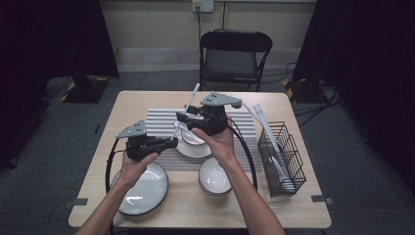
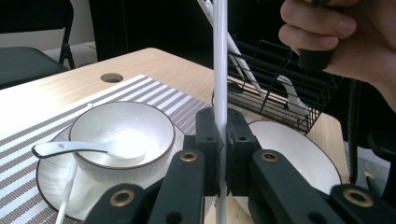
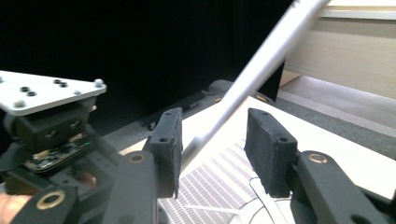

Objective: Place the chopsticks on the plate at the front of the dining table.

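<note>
A long white stick (image 1: 188, 107) stands tilted above the striped mat, and my left gripper (image 1: 171, 142) is shut on its lower part. In the left gripper view the stick (image 2: 219, 70) rises straight up from between the closed pads of that gripper (image 2: 221, 140). My right gripper (image 1: 183, 116) sits higher on the same stick. In the right gripper view its jaws (image 3: 212, 144) stand apart with the stick (image 3: 261, 65) slanting between them, close to the left pad and clear of the right one.
Under the grippers, a white bowl (image 1: 192, 137) with a spoon (image 2: 70, 148) sits on a saucer on the striped mat (image 1: 156, 122). A plate (image 1: 142, 188) and a second bowl (image 1: 214, 177) lie nearer me. A black wire basket (image 1: 281, 156) holding white utensils stands at the right.
</note>
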### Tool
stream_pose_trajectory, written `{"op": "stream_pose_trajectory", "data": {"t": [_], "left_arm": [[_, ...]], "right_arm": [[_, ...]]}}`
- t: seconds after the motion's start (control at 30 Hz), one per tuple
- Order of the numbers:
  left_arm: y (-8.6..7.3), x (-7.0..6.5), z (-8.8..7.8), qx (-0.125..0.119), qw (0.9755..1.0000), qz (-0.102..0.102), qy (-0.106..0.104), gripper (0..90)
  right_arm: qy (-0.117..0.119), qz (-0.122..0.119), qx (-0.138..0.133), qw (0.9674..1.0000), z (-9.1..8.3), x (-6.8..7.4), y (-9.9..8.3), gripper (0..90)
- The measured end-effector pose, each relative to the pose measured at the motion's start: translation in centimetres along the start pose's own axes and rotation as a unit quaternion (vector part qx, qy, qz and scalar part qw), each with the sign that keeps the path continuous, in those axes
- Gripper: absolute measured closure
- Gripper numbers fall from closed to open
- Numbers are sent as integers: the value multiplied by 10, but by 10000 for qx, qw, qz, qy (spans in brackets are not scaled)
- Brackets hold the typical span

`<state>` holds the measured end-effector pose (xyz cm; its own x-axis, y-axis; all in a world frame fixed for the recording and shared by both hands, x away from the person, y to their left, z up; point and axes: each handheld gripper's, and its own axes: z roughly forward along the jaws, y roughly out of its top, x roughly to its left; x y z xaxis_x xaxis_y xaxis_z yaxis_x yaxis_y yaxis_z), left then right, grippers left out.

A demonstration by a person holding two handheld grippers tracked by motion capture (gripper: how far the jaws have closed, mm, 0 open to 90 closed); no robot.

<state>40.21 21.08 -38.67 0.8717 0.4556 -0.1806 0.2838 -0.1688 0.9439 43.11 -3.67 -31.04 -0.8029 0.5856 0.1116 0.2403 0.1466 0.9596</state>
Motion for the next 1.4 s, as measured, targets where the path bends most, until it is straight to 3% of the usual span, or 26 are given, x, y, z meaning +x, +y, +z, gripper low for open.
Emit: {"op": "stream_pose_trajectory", "data": {"t": [0.7,1.4], "left_arm": [[1,1,-6,-86,9999,-34,46,865],[2,2,-8,-62,9999,-42,75,865]], "right_arm": [[-263,18,91,9996,-4,-8,-3,482],[-340,181,191,9991,-5,-16,-13,454]]}}
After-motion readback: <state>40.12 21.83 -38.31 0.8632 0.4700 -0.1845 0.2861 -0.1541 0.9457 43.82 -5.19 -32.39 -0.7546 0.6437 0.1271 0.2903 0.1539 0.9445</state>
